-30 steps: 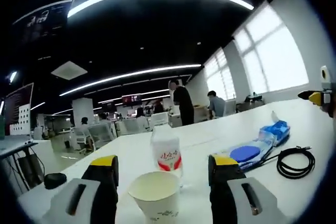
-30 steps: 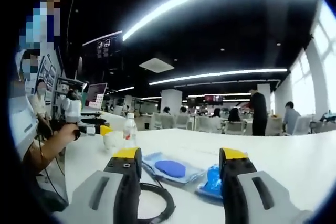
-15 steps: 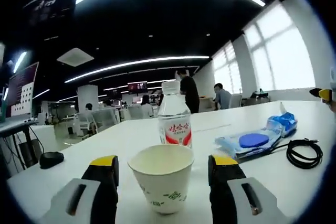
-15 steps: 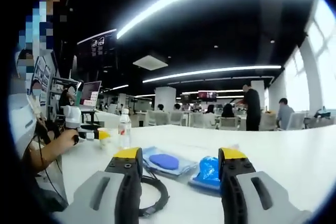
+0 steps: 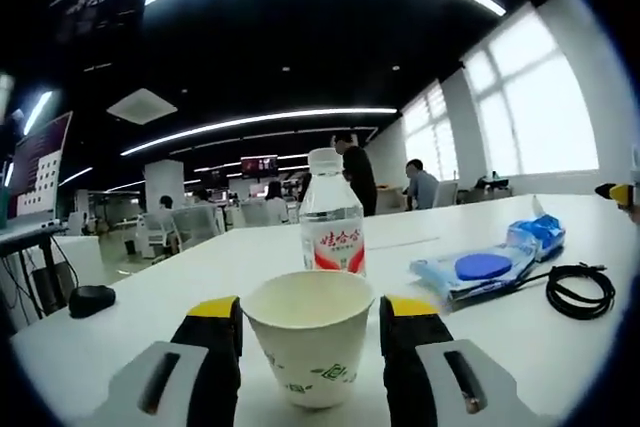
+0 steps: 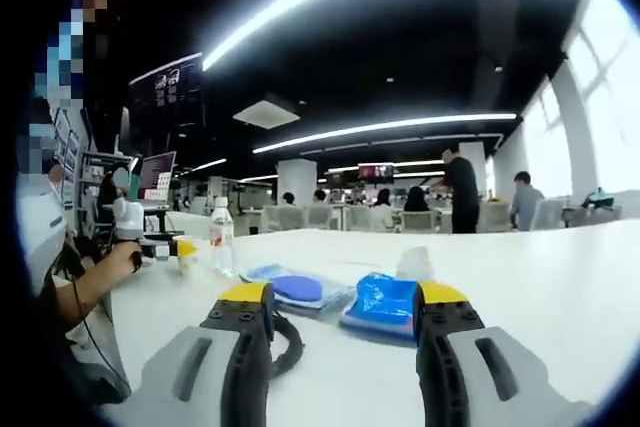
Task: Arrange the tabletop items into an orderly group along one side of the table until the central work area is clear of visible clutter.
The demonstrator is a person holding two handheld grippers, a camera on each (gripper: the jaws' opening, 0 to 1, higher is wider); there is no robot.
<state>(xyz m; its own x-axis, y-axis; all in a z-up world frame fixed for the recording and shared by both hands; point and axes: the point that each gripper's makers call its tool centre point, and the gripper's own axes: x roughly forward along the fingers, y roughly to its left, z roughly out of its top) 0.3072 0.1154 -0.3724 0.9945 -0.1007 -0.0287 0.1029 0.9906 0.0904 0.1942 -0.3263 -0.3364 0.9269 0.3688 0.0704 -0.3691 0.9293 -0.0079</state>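
Observation:
A white paper cup [image 5: 310,347] stands upright on the white table [image 5: 150,317], between the jaws of my left gripper [image 5: 310,319]. The jaws are open and sit close beside the cup's rim. Just behind the cup is a water bottle [image 5: 332,232] with a red label. In the right gripper view, my right gripper [image 6: 343,312] is open low over the table. A blue packet [image 6: 385,302] lies just ahead between its jaws. A coiled black cable [image 6: 285,337] curls by its left jaw. The left gripper [image 6: 160,247] shows at far left, held by a hand.
A clear pouch with a blue disc [image 5: 480,269] [image 6: 295,289], the blue packet [image 5: 535,237] and the cable [image 5: 580,292] lie right of the cup. A black mouse [image 5: 90,299] sits at far left. The right gripper's yellow tip [image 5: 618,192] shows at the edge. People and desks fill the background.
The left gripper dropped to table level around the cup, and its jaws have narrowed toward the cup's sides. The right gripper has moved forward and lower toward the blue packet.

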